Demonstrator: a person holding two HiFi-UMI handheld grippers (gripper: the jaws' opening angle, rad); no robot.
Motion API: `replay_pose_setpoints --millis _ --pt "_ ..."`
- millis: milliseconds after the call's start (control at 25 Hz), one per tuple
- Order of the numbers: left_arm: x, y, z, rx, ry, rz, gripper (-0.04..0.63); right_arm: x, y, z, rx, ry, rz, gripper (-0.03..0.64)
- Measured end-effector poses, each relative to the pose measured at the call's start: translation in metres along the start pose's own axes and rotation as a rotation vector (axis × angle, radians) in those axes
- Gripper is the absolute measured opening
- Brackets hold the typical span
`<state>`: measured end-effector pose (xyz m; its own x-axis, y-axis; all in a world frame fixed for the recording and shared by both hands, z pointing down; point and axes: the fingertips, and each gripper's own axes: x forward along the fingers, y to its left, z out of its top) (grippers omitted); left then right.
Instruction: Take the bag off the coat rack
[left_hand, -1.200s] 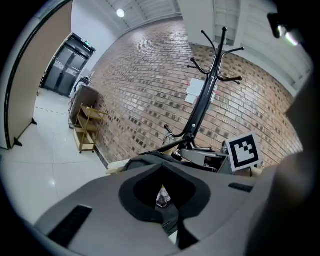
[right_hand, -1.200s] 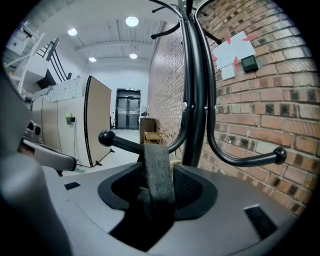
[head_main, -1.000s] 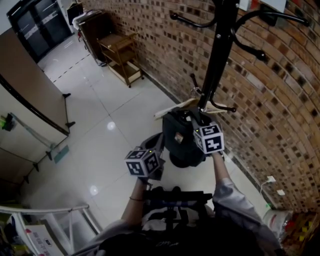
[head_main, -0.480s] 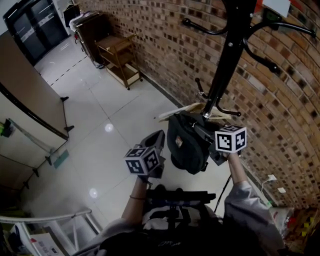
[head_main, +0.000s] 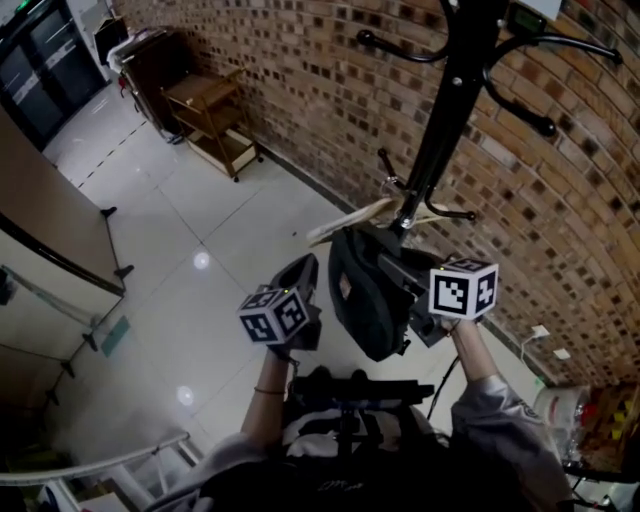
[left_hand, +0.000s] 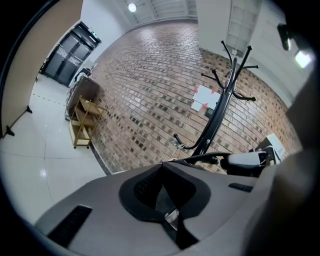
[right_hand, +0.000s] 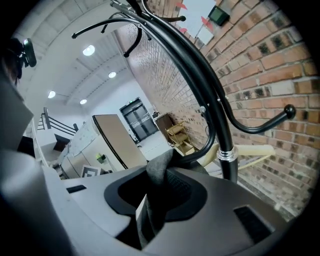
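Observation:
A black bag (head_main: 365, 295) hangs low beside the black coat rack (head_main: 445, 110), just below its lower hooks. My right gripper (head_main: 398, 270) reaches in from the right and is shut on the bag's grey strap (right_hand: 157, 175), which is bunched between the jaws. In the right gripper view the strap runs up towards the curved rack pole (right_hand: 200, 75); I cannot tell whether it still hooks on. To the left of the bag, and apart from it, my left gripper (head_main: 303, 272) is shut with nothing in it. From the left gripper view I see the rack (left_hand: 215, 125) ahead.
A pale wooden hanger (head_main: 350, 220) hangs on the rack just above the bag. A brick wall (head_main: 560, 220) runs close behind. A wooden shelf trolley (head_main: 210, 115) stands along the wall further off. White floor tiles (head_main: 180, 250) spread to the left.
My right gripper has drawn to the right and slightly down, pulling the top of the bag with it. The left gripper has barely shifted.

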<state>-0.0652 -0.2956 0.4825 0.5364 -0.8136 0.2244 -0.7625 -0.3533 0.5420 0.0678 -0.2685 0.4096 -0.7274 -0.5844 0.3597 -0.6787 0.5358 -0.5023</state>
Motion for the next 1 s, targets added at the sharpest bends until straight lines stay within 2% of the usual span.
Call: replay_pose_setpoints --millis 240,640,1000 --pt "0.002 0.005 0.005 -0.010 0.015 -0.030 0.008 0.017 0.042 -0.028 -0.035 0.030 0.059 0.081" --pt "-0.009 0.010 0.003 -0.005 0.047 -0.067 0.008 0.055 0.052 -0.095 0.135 0.061 0.035 0.081" --pt "-0.009 0.008 -0.005 0.009 0.081 -0.089 0.008 0.079 0.057 -0.153 0.182 0.130 0.000 0.081"
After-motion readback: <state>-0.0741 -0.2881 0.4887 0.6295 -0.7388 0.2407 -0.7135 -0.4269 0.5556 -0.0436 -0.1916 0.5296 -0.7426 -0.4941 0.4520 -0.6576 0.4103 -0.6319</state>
